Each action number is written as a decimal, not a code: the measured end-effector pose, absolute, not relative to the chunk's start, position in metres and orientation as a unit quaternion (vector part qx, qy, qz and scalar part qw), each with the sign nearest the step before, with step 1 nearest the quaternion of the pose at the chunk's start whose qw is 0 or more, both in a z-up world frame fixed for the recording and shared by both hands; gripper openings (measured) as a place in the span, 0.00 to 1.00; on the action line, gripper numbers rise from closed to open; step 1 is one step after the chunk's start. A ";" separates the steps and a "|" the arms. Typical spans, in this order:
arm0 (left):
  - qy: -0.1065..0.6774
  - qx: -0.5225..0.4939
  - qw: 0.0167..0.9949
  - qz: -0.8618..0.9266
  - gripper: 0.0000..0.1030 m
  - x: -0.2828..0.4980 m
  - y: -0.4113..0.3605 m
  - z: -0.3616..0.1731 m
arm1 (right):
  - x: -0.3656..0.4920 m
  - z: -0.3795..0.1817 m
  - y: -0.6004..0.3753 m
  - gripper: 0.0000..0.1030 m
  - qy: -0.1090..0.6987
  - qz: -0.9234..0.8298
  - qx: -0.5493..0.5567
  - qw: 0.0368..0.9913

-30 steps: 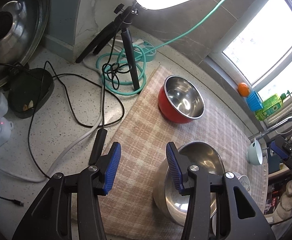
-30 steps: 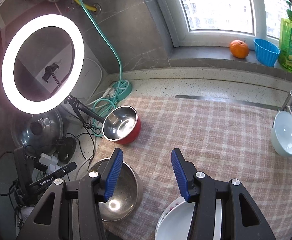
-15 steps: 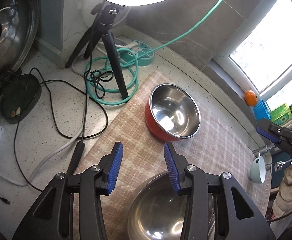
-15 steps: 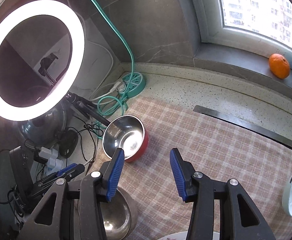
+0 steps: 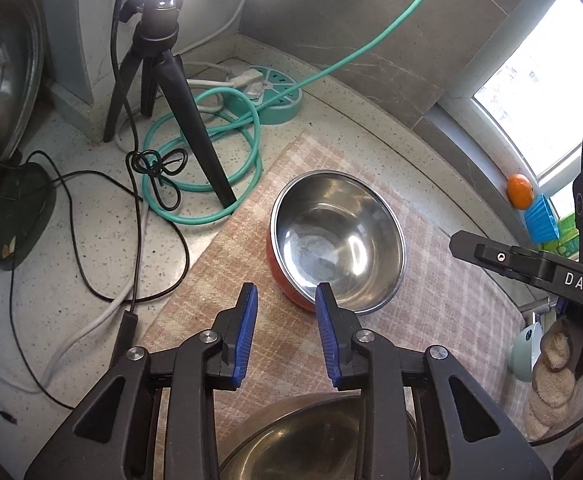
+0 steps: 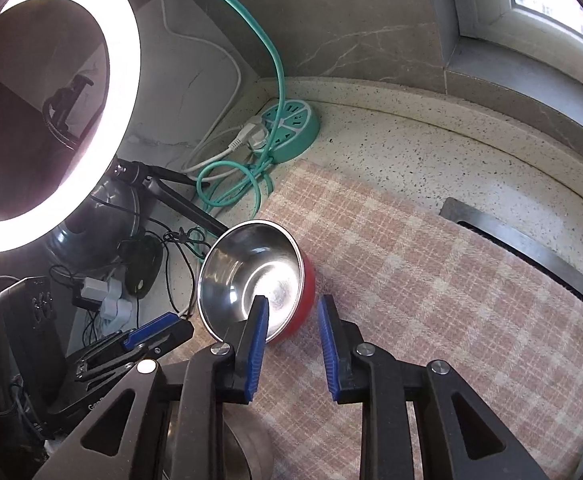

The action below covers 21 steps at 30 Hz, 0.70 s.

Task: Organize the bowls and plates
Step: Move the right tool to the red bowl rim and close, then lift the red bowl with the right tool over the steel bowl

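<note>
The left gripper [image 5: 285, 296] has just been closing, its jaws apart with only cloth between. The red bowl [image 5: 337, 246] sits on the checked cloth [image 5: 443, 280]. The right gripper [image 6: 293, 308], also just closing, stands apart, its jaws straddling the bowl's near rim without clamping.

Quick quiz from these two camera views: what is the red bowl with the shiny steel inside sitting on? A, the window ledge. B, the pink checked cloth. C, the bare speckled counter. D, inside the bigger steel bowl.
B: the red bowl rests upright on the pink checked cloth, near the cloth's edge beside the coiled teal cable.
</note>
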State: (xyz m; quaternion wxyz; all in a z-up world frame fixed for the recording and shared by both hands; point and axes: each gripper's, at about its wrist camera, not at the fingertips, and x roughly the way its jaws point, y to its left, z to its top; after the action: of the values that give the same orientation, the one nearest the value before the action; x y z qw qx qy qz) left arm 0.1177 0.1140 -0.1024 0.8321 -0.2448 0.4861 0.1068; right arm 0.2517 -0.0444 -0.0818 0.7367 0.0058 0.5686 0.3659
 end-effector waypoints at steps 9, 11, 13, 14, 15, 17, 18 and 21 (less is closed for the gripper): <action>0.499 -0.233 0.827 0.116 0.26 0.131 0.113 -0.112 | 0.268 -0.107 -0.024 0.18 0.584 0.371 -0.002 0.722; 0.502 -0.236 0.824 0.117 0.26 0.132 0.114 -0.114 | 0.270 -0.112 -0.021 0.17 0.589 0.371 0.001 0.718; 0.504 -0.239 0.822 0.116 0.26 0.133 0.115 -0.116 | 0.271 -0.115 -0.019 0.17 0.592 0.372 0.002 0.715; 0.505 -0.241 0.821 0.117 0.26 0.134 0.116 -0.116 | 0.272 -0.116 -0.018 0.17 0.593 0.372 0.001 0.714; 0.505 -0.240 0.821 0.117 0.24 0.135 0.116 -0.117 | 0.271 -0.117 -0.017 0.16 0.594 0.373 0.000 0.713; 0.506 -0.239 0.820 0.118 0.21 0.136 0.116 -0.118 | 0.271 -0.119 -0.016 0.15 0.596 0.373 -0.001 0.712; 0.508 -0.237 0.820 0.117 0.21 0.137 0.115 -0.118 | 0.272 -0.121 -0.015 0.15 0.597 0.373 0.000 0.711; 0.510 -0.236 0.818 0.117 0.21 0.141 0.114 -0.121 | 0.273 -0.123 -0.014 0.14 0.600 0.371 0.000 0.709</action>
State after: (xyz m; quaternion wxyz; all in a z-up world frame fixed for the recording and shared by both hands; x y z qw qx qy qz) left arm 0.1406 0.1141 -0.1206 0.8185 -0.2363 0.5105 0.1168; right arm 0.2730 -0.0140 -0.1233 0.7093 -0.0005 0.5995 0.3707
